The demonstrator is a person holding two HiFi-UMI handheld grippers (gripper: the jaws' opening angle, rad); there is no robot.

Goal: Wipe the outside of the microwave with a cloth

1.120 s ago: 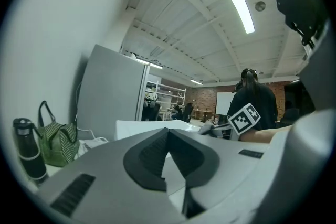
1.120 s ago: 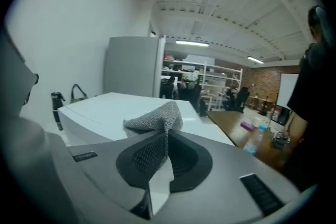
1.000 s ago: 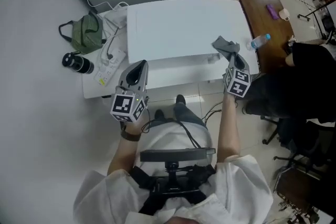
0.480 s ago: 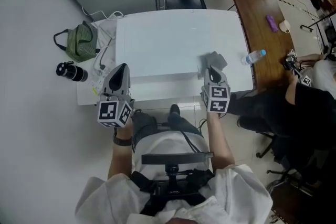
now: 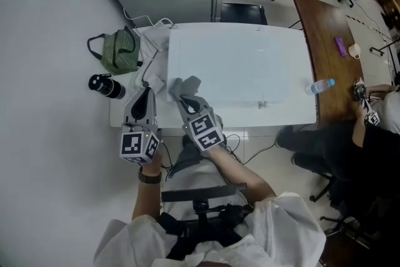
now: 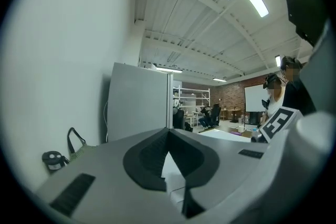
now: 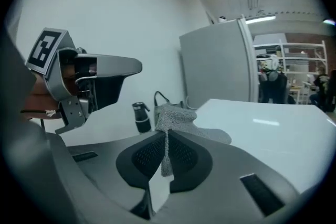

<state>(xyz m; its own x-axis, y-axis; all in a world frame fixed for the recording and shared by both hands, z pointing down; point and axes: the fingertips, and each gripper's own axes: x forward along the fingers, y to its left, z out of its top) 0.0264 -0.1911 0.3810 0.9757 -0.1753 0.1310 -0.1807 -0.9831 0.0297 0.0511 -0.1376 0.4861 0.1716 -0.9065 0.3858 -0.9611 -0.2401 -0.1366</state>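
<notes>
The white microwave (image 5: 244,65) is seen from above, its flat top filling the middle of the head view. My right gripper (image 5: 183,98) is at its front left corner, shut on a grey cloth (image 5: 185,85) that lies against the top edge there. In the right gripper view the cloth (image 7: 176,117) sticks up from between the closed jaws, with the microwave top (image 7: 262,123) beyond. My left gripper (image 5: 146,94) hangs just left of the microwave, close beside the right one, shut with nothing in it (image 6: 168,136).
A green bag (image 5: 119,50) and a black flask (image 5: 106,85) lie on the white table (image 5: 120,117) left of the microwave, with white cables (image 5: 147,40). A brown desk (image 5: 331,34) and a water bottle (image 5: 320,85) are at the right. Office chairs stand behind.
My right gripper has carried the cloth leftward along the microwave's front top edge, from the right corner to the left corner. The left gripper has stayed near the left side.
</notes>
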